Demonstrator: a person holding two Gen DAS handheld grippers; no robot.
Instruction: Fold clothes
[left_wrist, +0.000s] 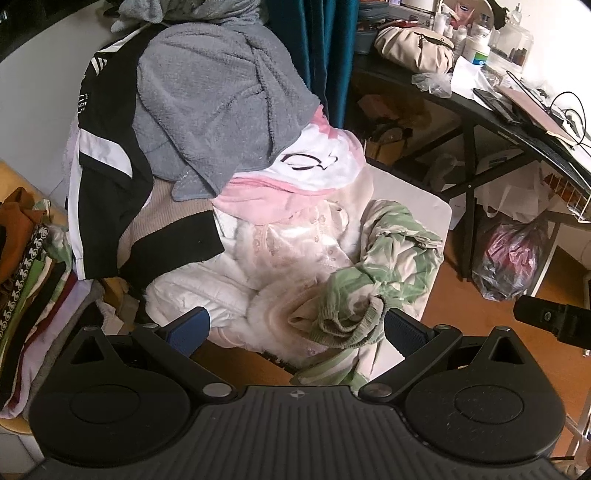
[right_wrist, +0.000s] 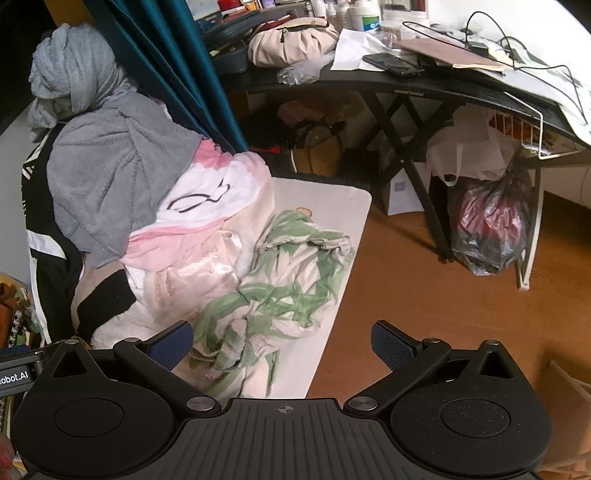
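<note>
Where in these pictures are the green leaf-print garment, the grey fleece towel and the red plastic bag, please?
green leaf-print garment (right_wrist: 280, 280): right wrist view, on its crumpled middle.
grey fleece towel (left_wrist: 214, 107): left wrist view, on its broad draped face.
red plastic bag (right_wrist: 491, 225): right wrist view, on its bulging front.

The left black two-finger gripper with blue ribbed pads (left_wrist: 297, 326) stands with its jaws spread wide, one pad at 9 o'clock, the other at 3 o'clock of its view. The right black two-finger gripper with blue ribbed pads (right_wrist: 282, 345) is likewise spread wide, nothing between its fingers, both pointing toward 12 o'clock.
</note>
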